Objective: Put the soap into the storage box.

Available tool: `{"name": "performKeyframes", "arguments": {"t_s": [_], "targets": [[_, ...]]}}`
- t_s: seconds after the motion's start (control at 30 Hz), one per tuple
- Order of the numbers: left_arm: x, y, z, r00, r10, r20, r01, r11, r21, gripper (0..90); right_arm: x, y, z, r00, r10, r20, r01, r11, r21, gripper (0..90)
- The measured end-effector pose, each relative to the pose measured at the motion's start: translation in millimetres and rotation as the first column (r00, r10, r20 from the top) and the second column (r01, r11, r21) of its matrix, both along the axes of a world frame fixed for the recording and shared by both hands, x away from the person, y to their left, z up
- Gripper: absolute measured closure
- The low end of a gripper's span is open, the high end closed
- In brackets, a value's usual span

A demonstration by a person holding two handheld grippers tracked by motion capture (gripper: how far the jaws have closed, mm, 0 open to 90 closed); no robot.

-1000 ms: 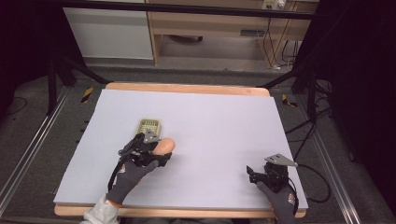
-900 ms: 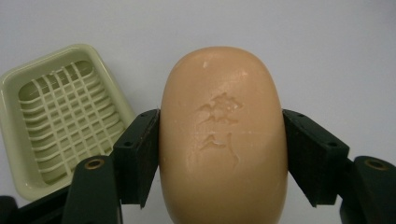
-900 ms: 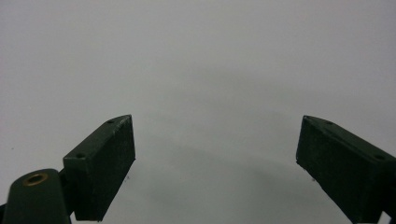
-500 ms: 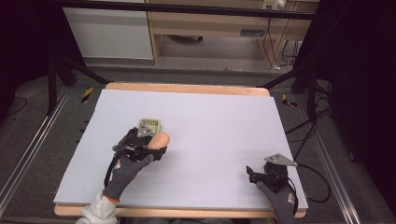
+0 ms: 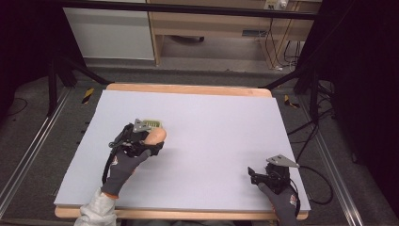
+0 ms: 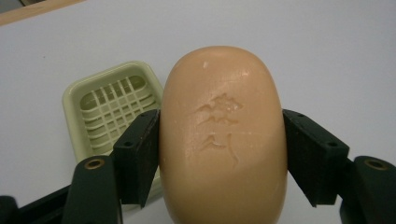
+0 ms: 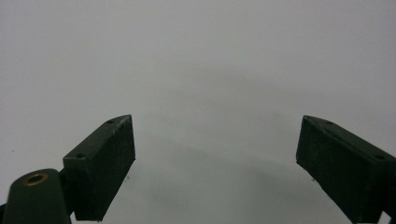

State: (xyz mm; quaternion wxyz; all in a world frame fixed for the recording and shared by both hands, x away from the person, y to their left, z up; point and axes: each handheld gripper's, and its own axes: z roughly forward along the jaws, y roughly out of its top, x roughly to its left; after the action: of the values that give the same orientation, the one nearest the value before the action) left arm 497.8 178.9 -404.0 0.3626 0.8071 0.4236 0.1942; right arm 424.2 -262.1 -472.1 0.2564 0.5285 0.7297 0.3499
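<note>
Soap bar, peach-coloured and oval, clamped across its width between the two black fingers of the left gripper, embossed mark facing the camera. Carried above the left half of the white surface, just beside the soap dish and partly overlapping its near edge in the left gripper view; whether touching the dish or hovering clear of it, hard to tell.

Largest first: wide white surface on a wooden-edged board, bare apart from these few things. Then the two gloved hands, the left hand stretched forward over the left half, the right one resting near the front right corner. Then the right gripper, fingers spread wide with nothing between them, idle and well apart from the work. Then the soap bar. Last, the pale green dish with its slatted grid, empty.

Step in hand, by the look of it: bringing the bar to the dish, placement not yet done. Next move likely calls for shifting the bar forward until centred over the grid, lowering it flat, then opening the left fingers without dragging the light dish along.
</note>
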Motion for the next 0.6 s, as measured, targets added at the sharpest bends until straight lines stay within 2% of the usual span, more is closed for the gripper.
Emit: {"name": "performKeyframes", "arguments": {"t_s": [0.6], "targets": [[23.9, 9.6, -1.4, 0.9978, 0.064, -0.016, -0.064, 0.998, 0.004, 31.7, 0.7, 0.5, -0.8, 1.0, 0.002, 0.0, -0.002, 1.0, -0.011, 11.9]]}}
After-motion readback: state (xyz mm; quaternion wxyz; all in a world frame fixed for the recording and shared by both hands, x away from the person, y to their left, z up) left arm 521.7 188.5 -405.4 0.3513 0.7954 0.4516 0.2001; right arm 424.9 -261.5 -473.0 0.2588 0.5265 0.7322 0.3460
